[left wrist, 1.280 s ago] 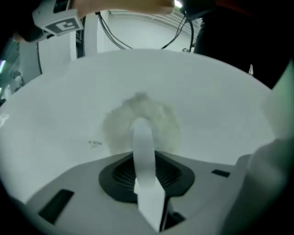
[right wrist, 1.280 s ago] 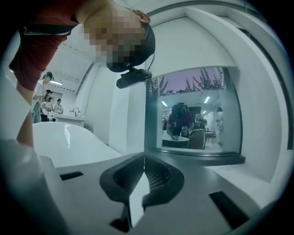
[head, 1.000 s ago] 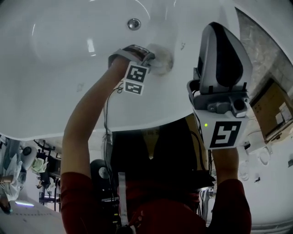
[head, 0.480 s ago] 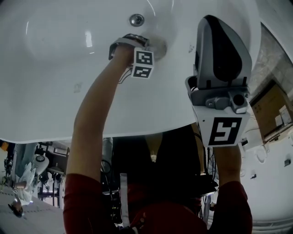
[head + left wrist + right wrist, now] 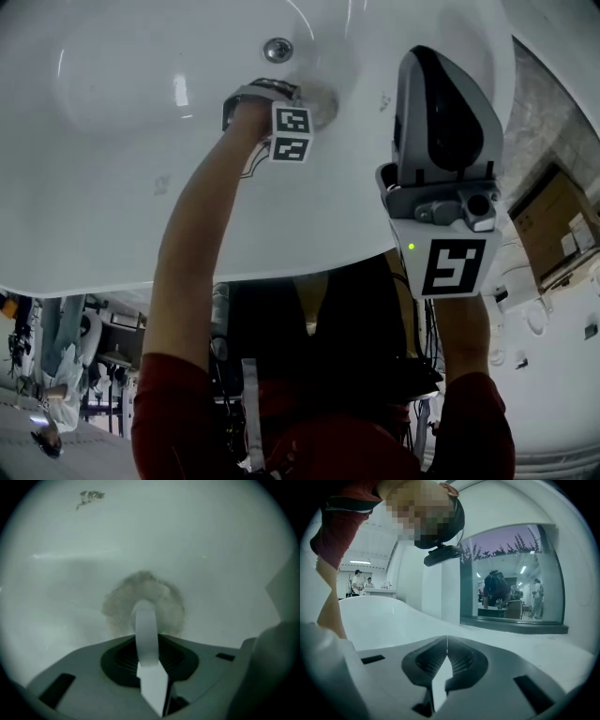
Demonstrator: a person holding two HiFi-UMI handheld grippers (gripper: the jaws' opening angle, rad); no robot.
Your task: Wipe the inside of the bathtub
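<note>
The white bathtub [image 5: 122, 141] fills the top of the head view, and its drain [image 5: 277, 49] lies near the far end. My left gripper [image 5: 302, 101] reaches down onto the tub floor just below the drain. It is shut on the white strap [image 5: 146, 625] of a round fuzzy wiping pad [image 5: 161, 595], which is pressed flat against the tub surface. A dark smear [image 5: 91, 498] marks the tub beyond the pad. My right gripper [image 5: 441, 112] is held up over the near rim. Its jaws [image 5: 447, 641] are shut with nothing between them, and they point away from the tub floor.
Small marks [image 5: 161, 185] dot the near tub wall. A cardboard box [image 5: 558, 225] sits at the right, by a grey tiled wall. The right gripper view shows the tub rim [image 5: 384, 603] and a window [image 5: 511, 578] with people behind it.
The left gripper has slid the pad a short way up the tub floor toward the drain. The right gripper has shifted slightly left and stays shut.
</note>
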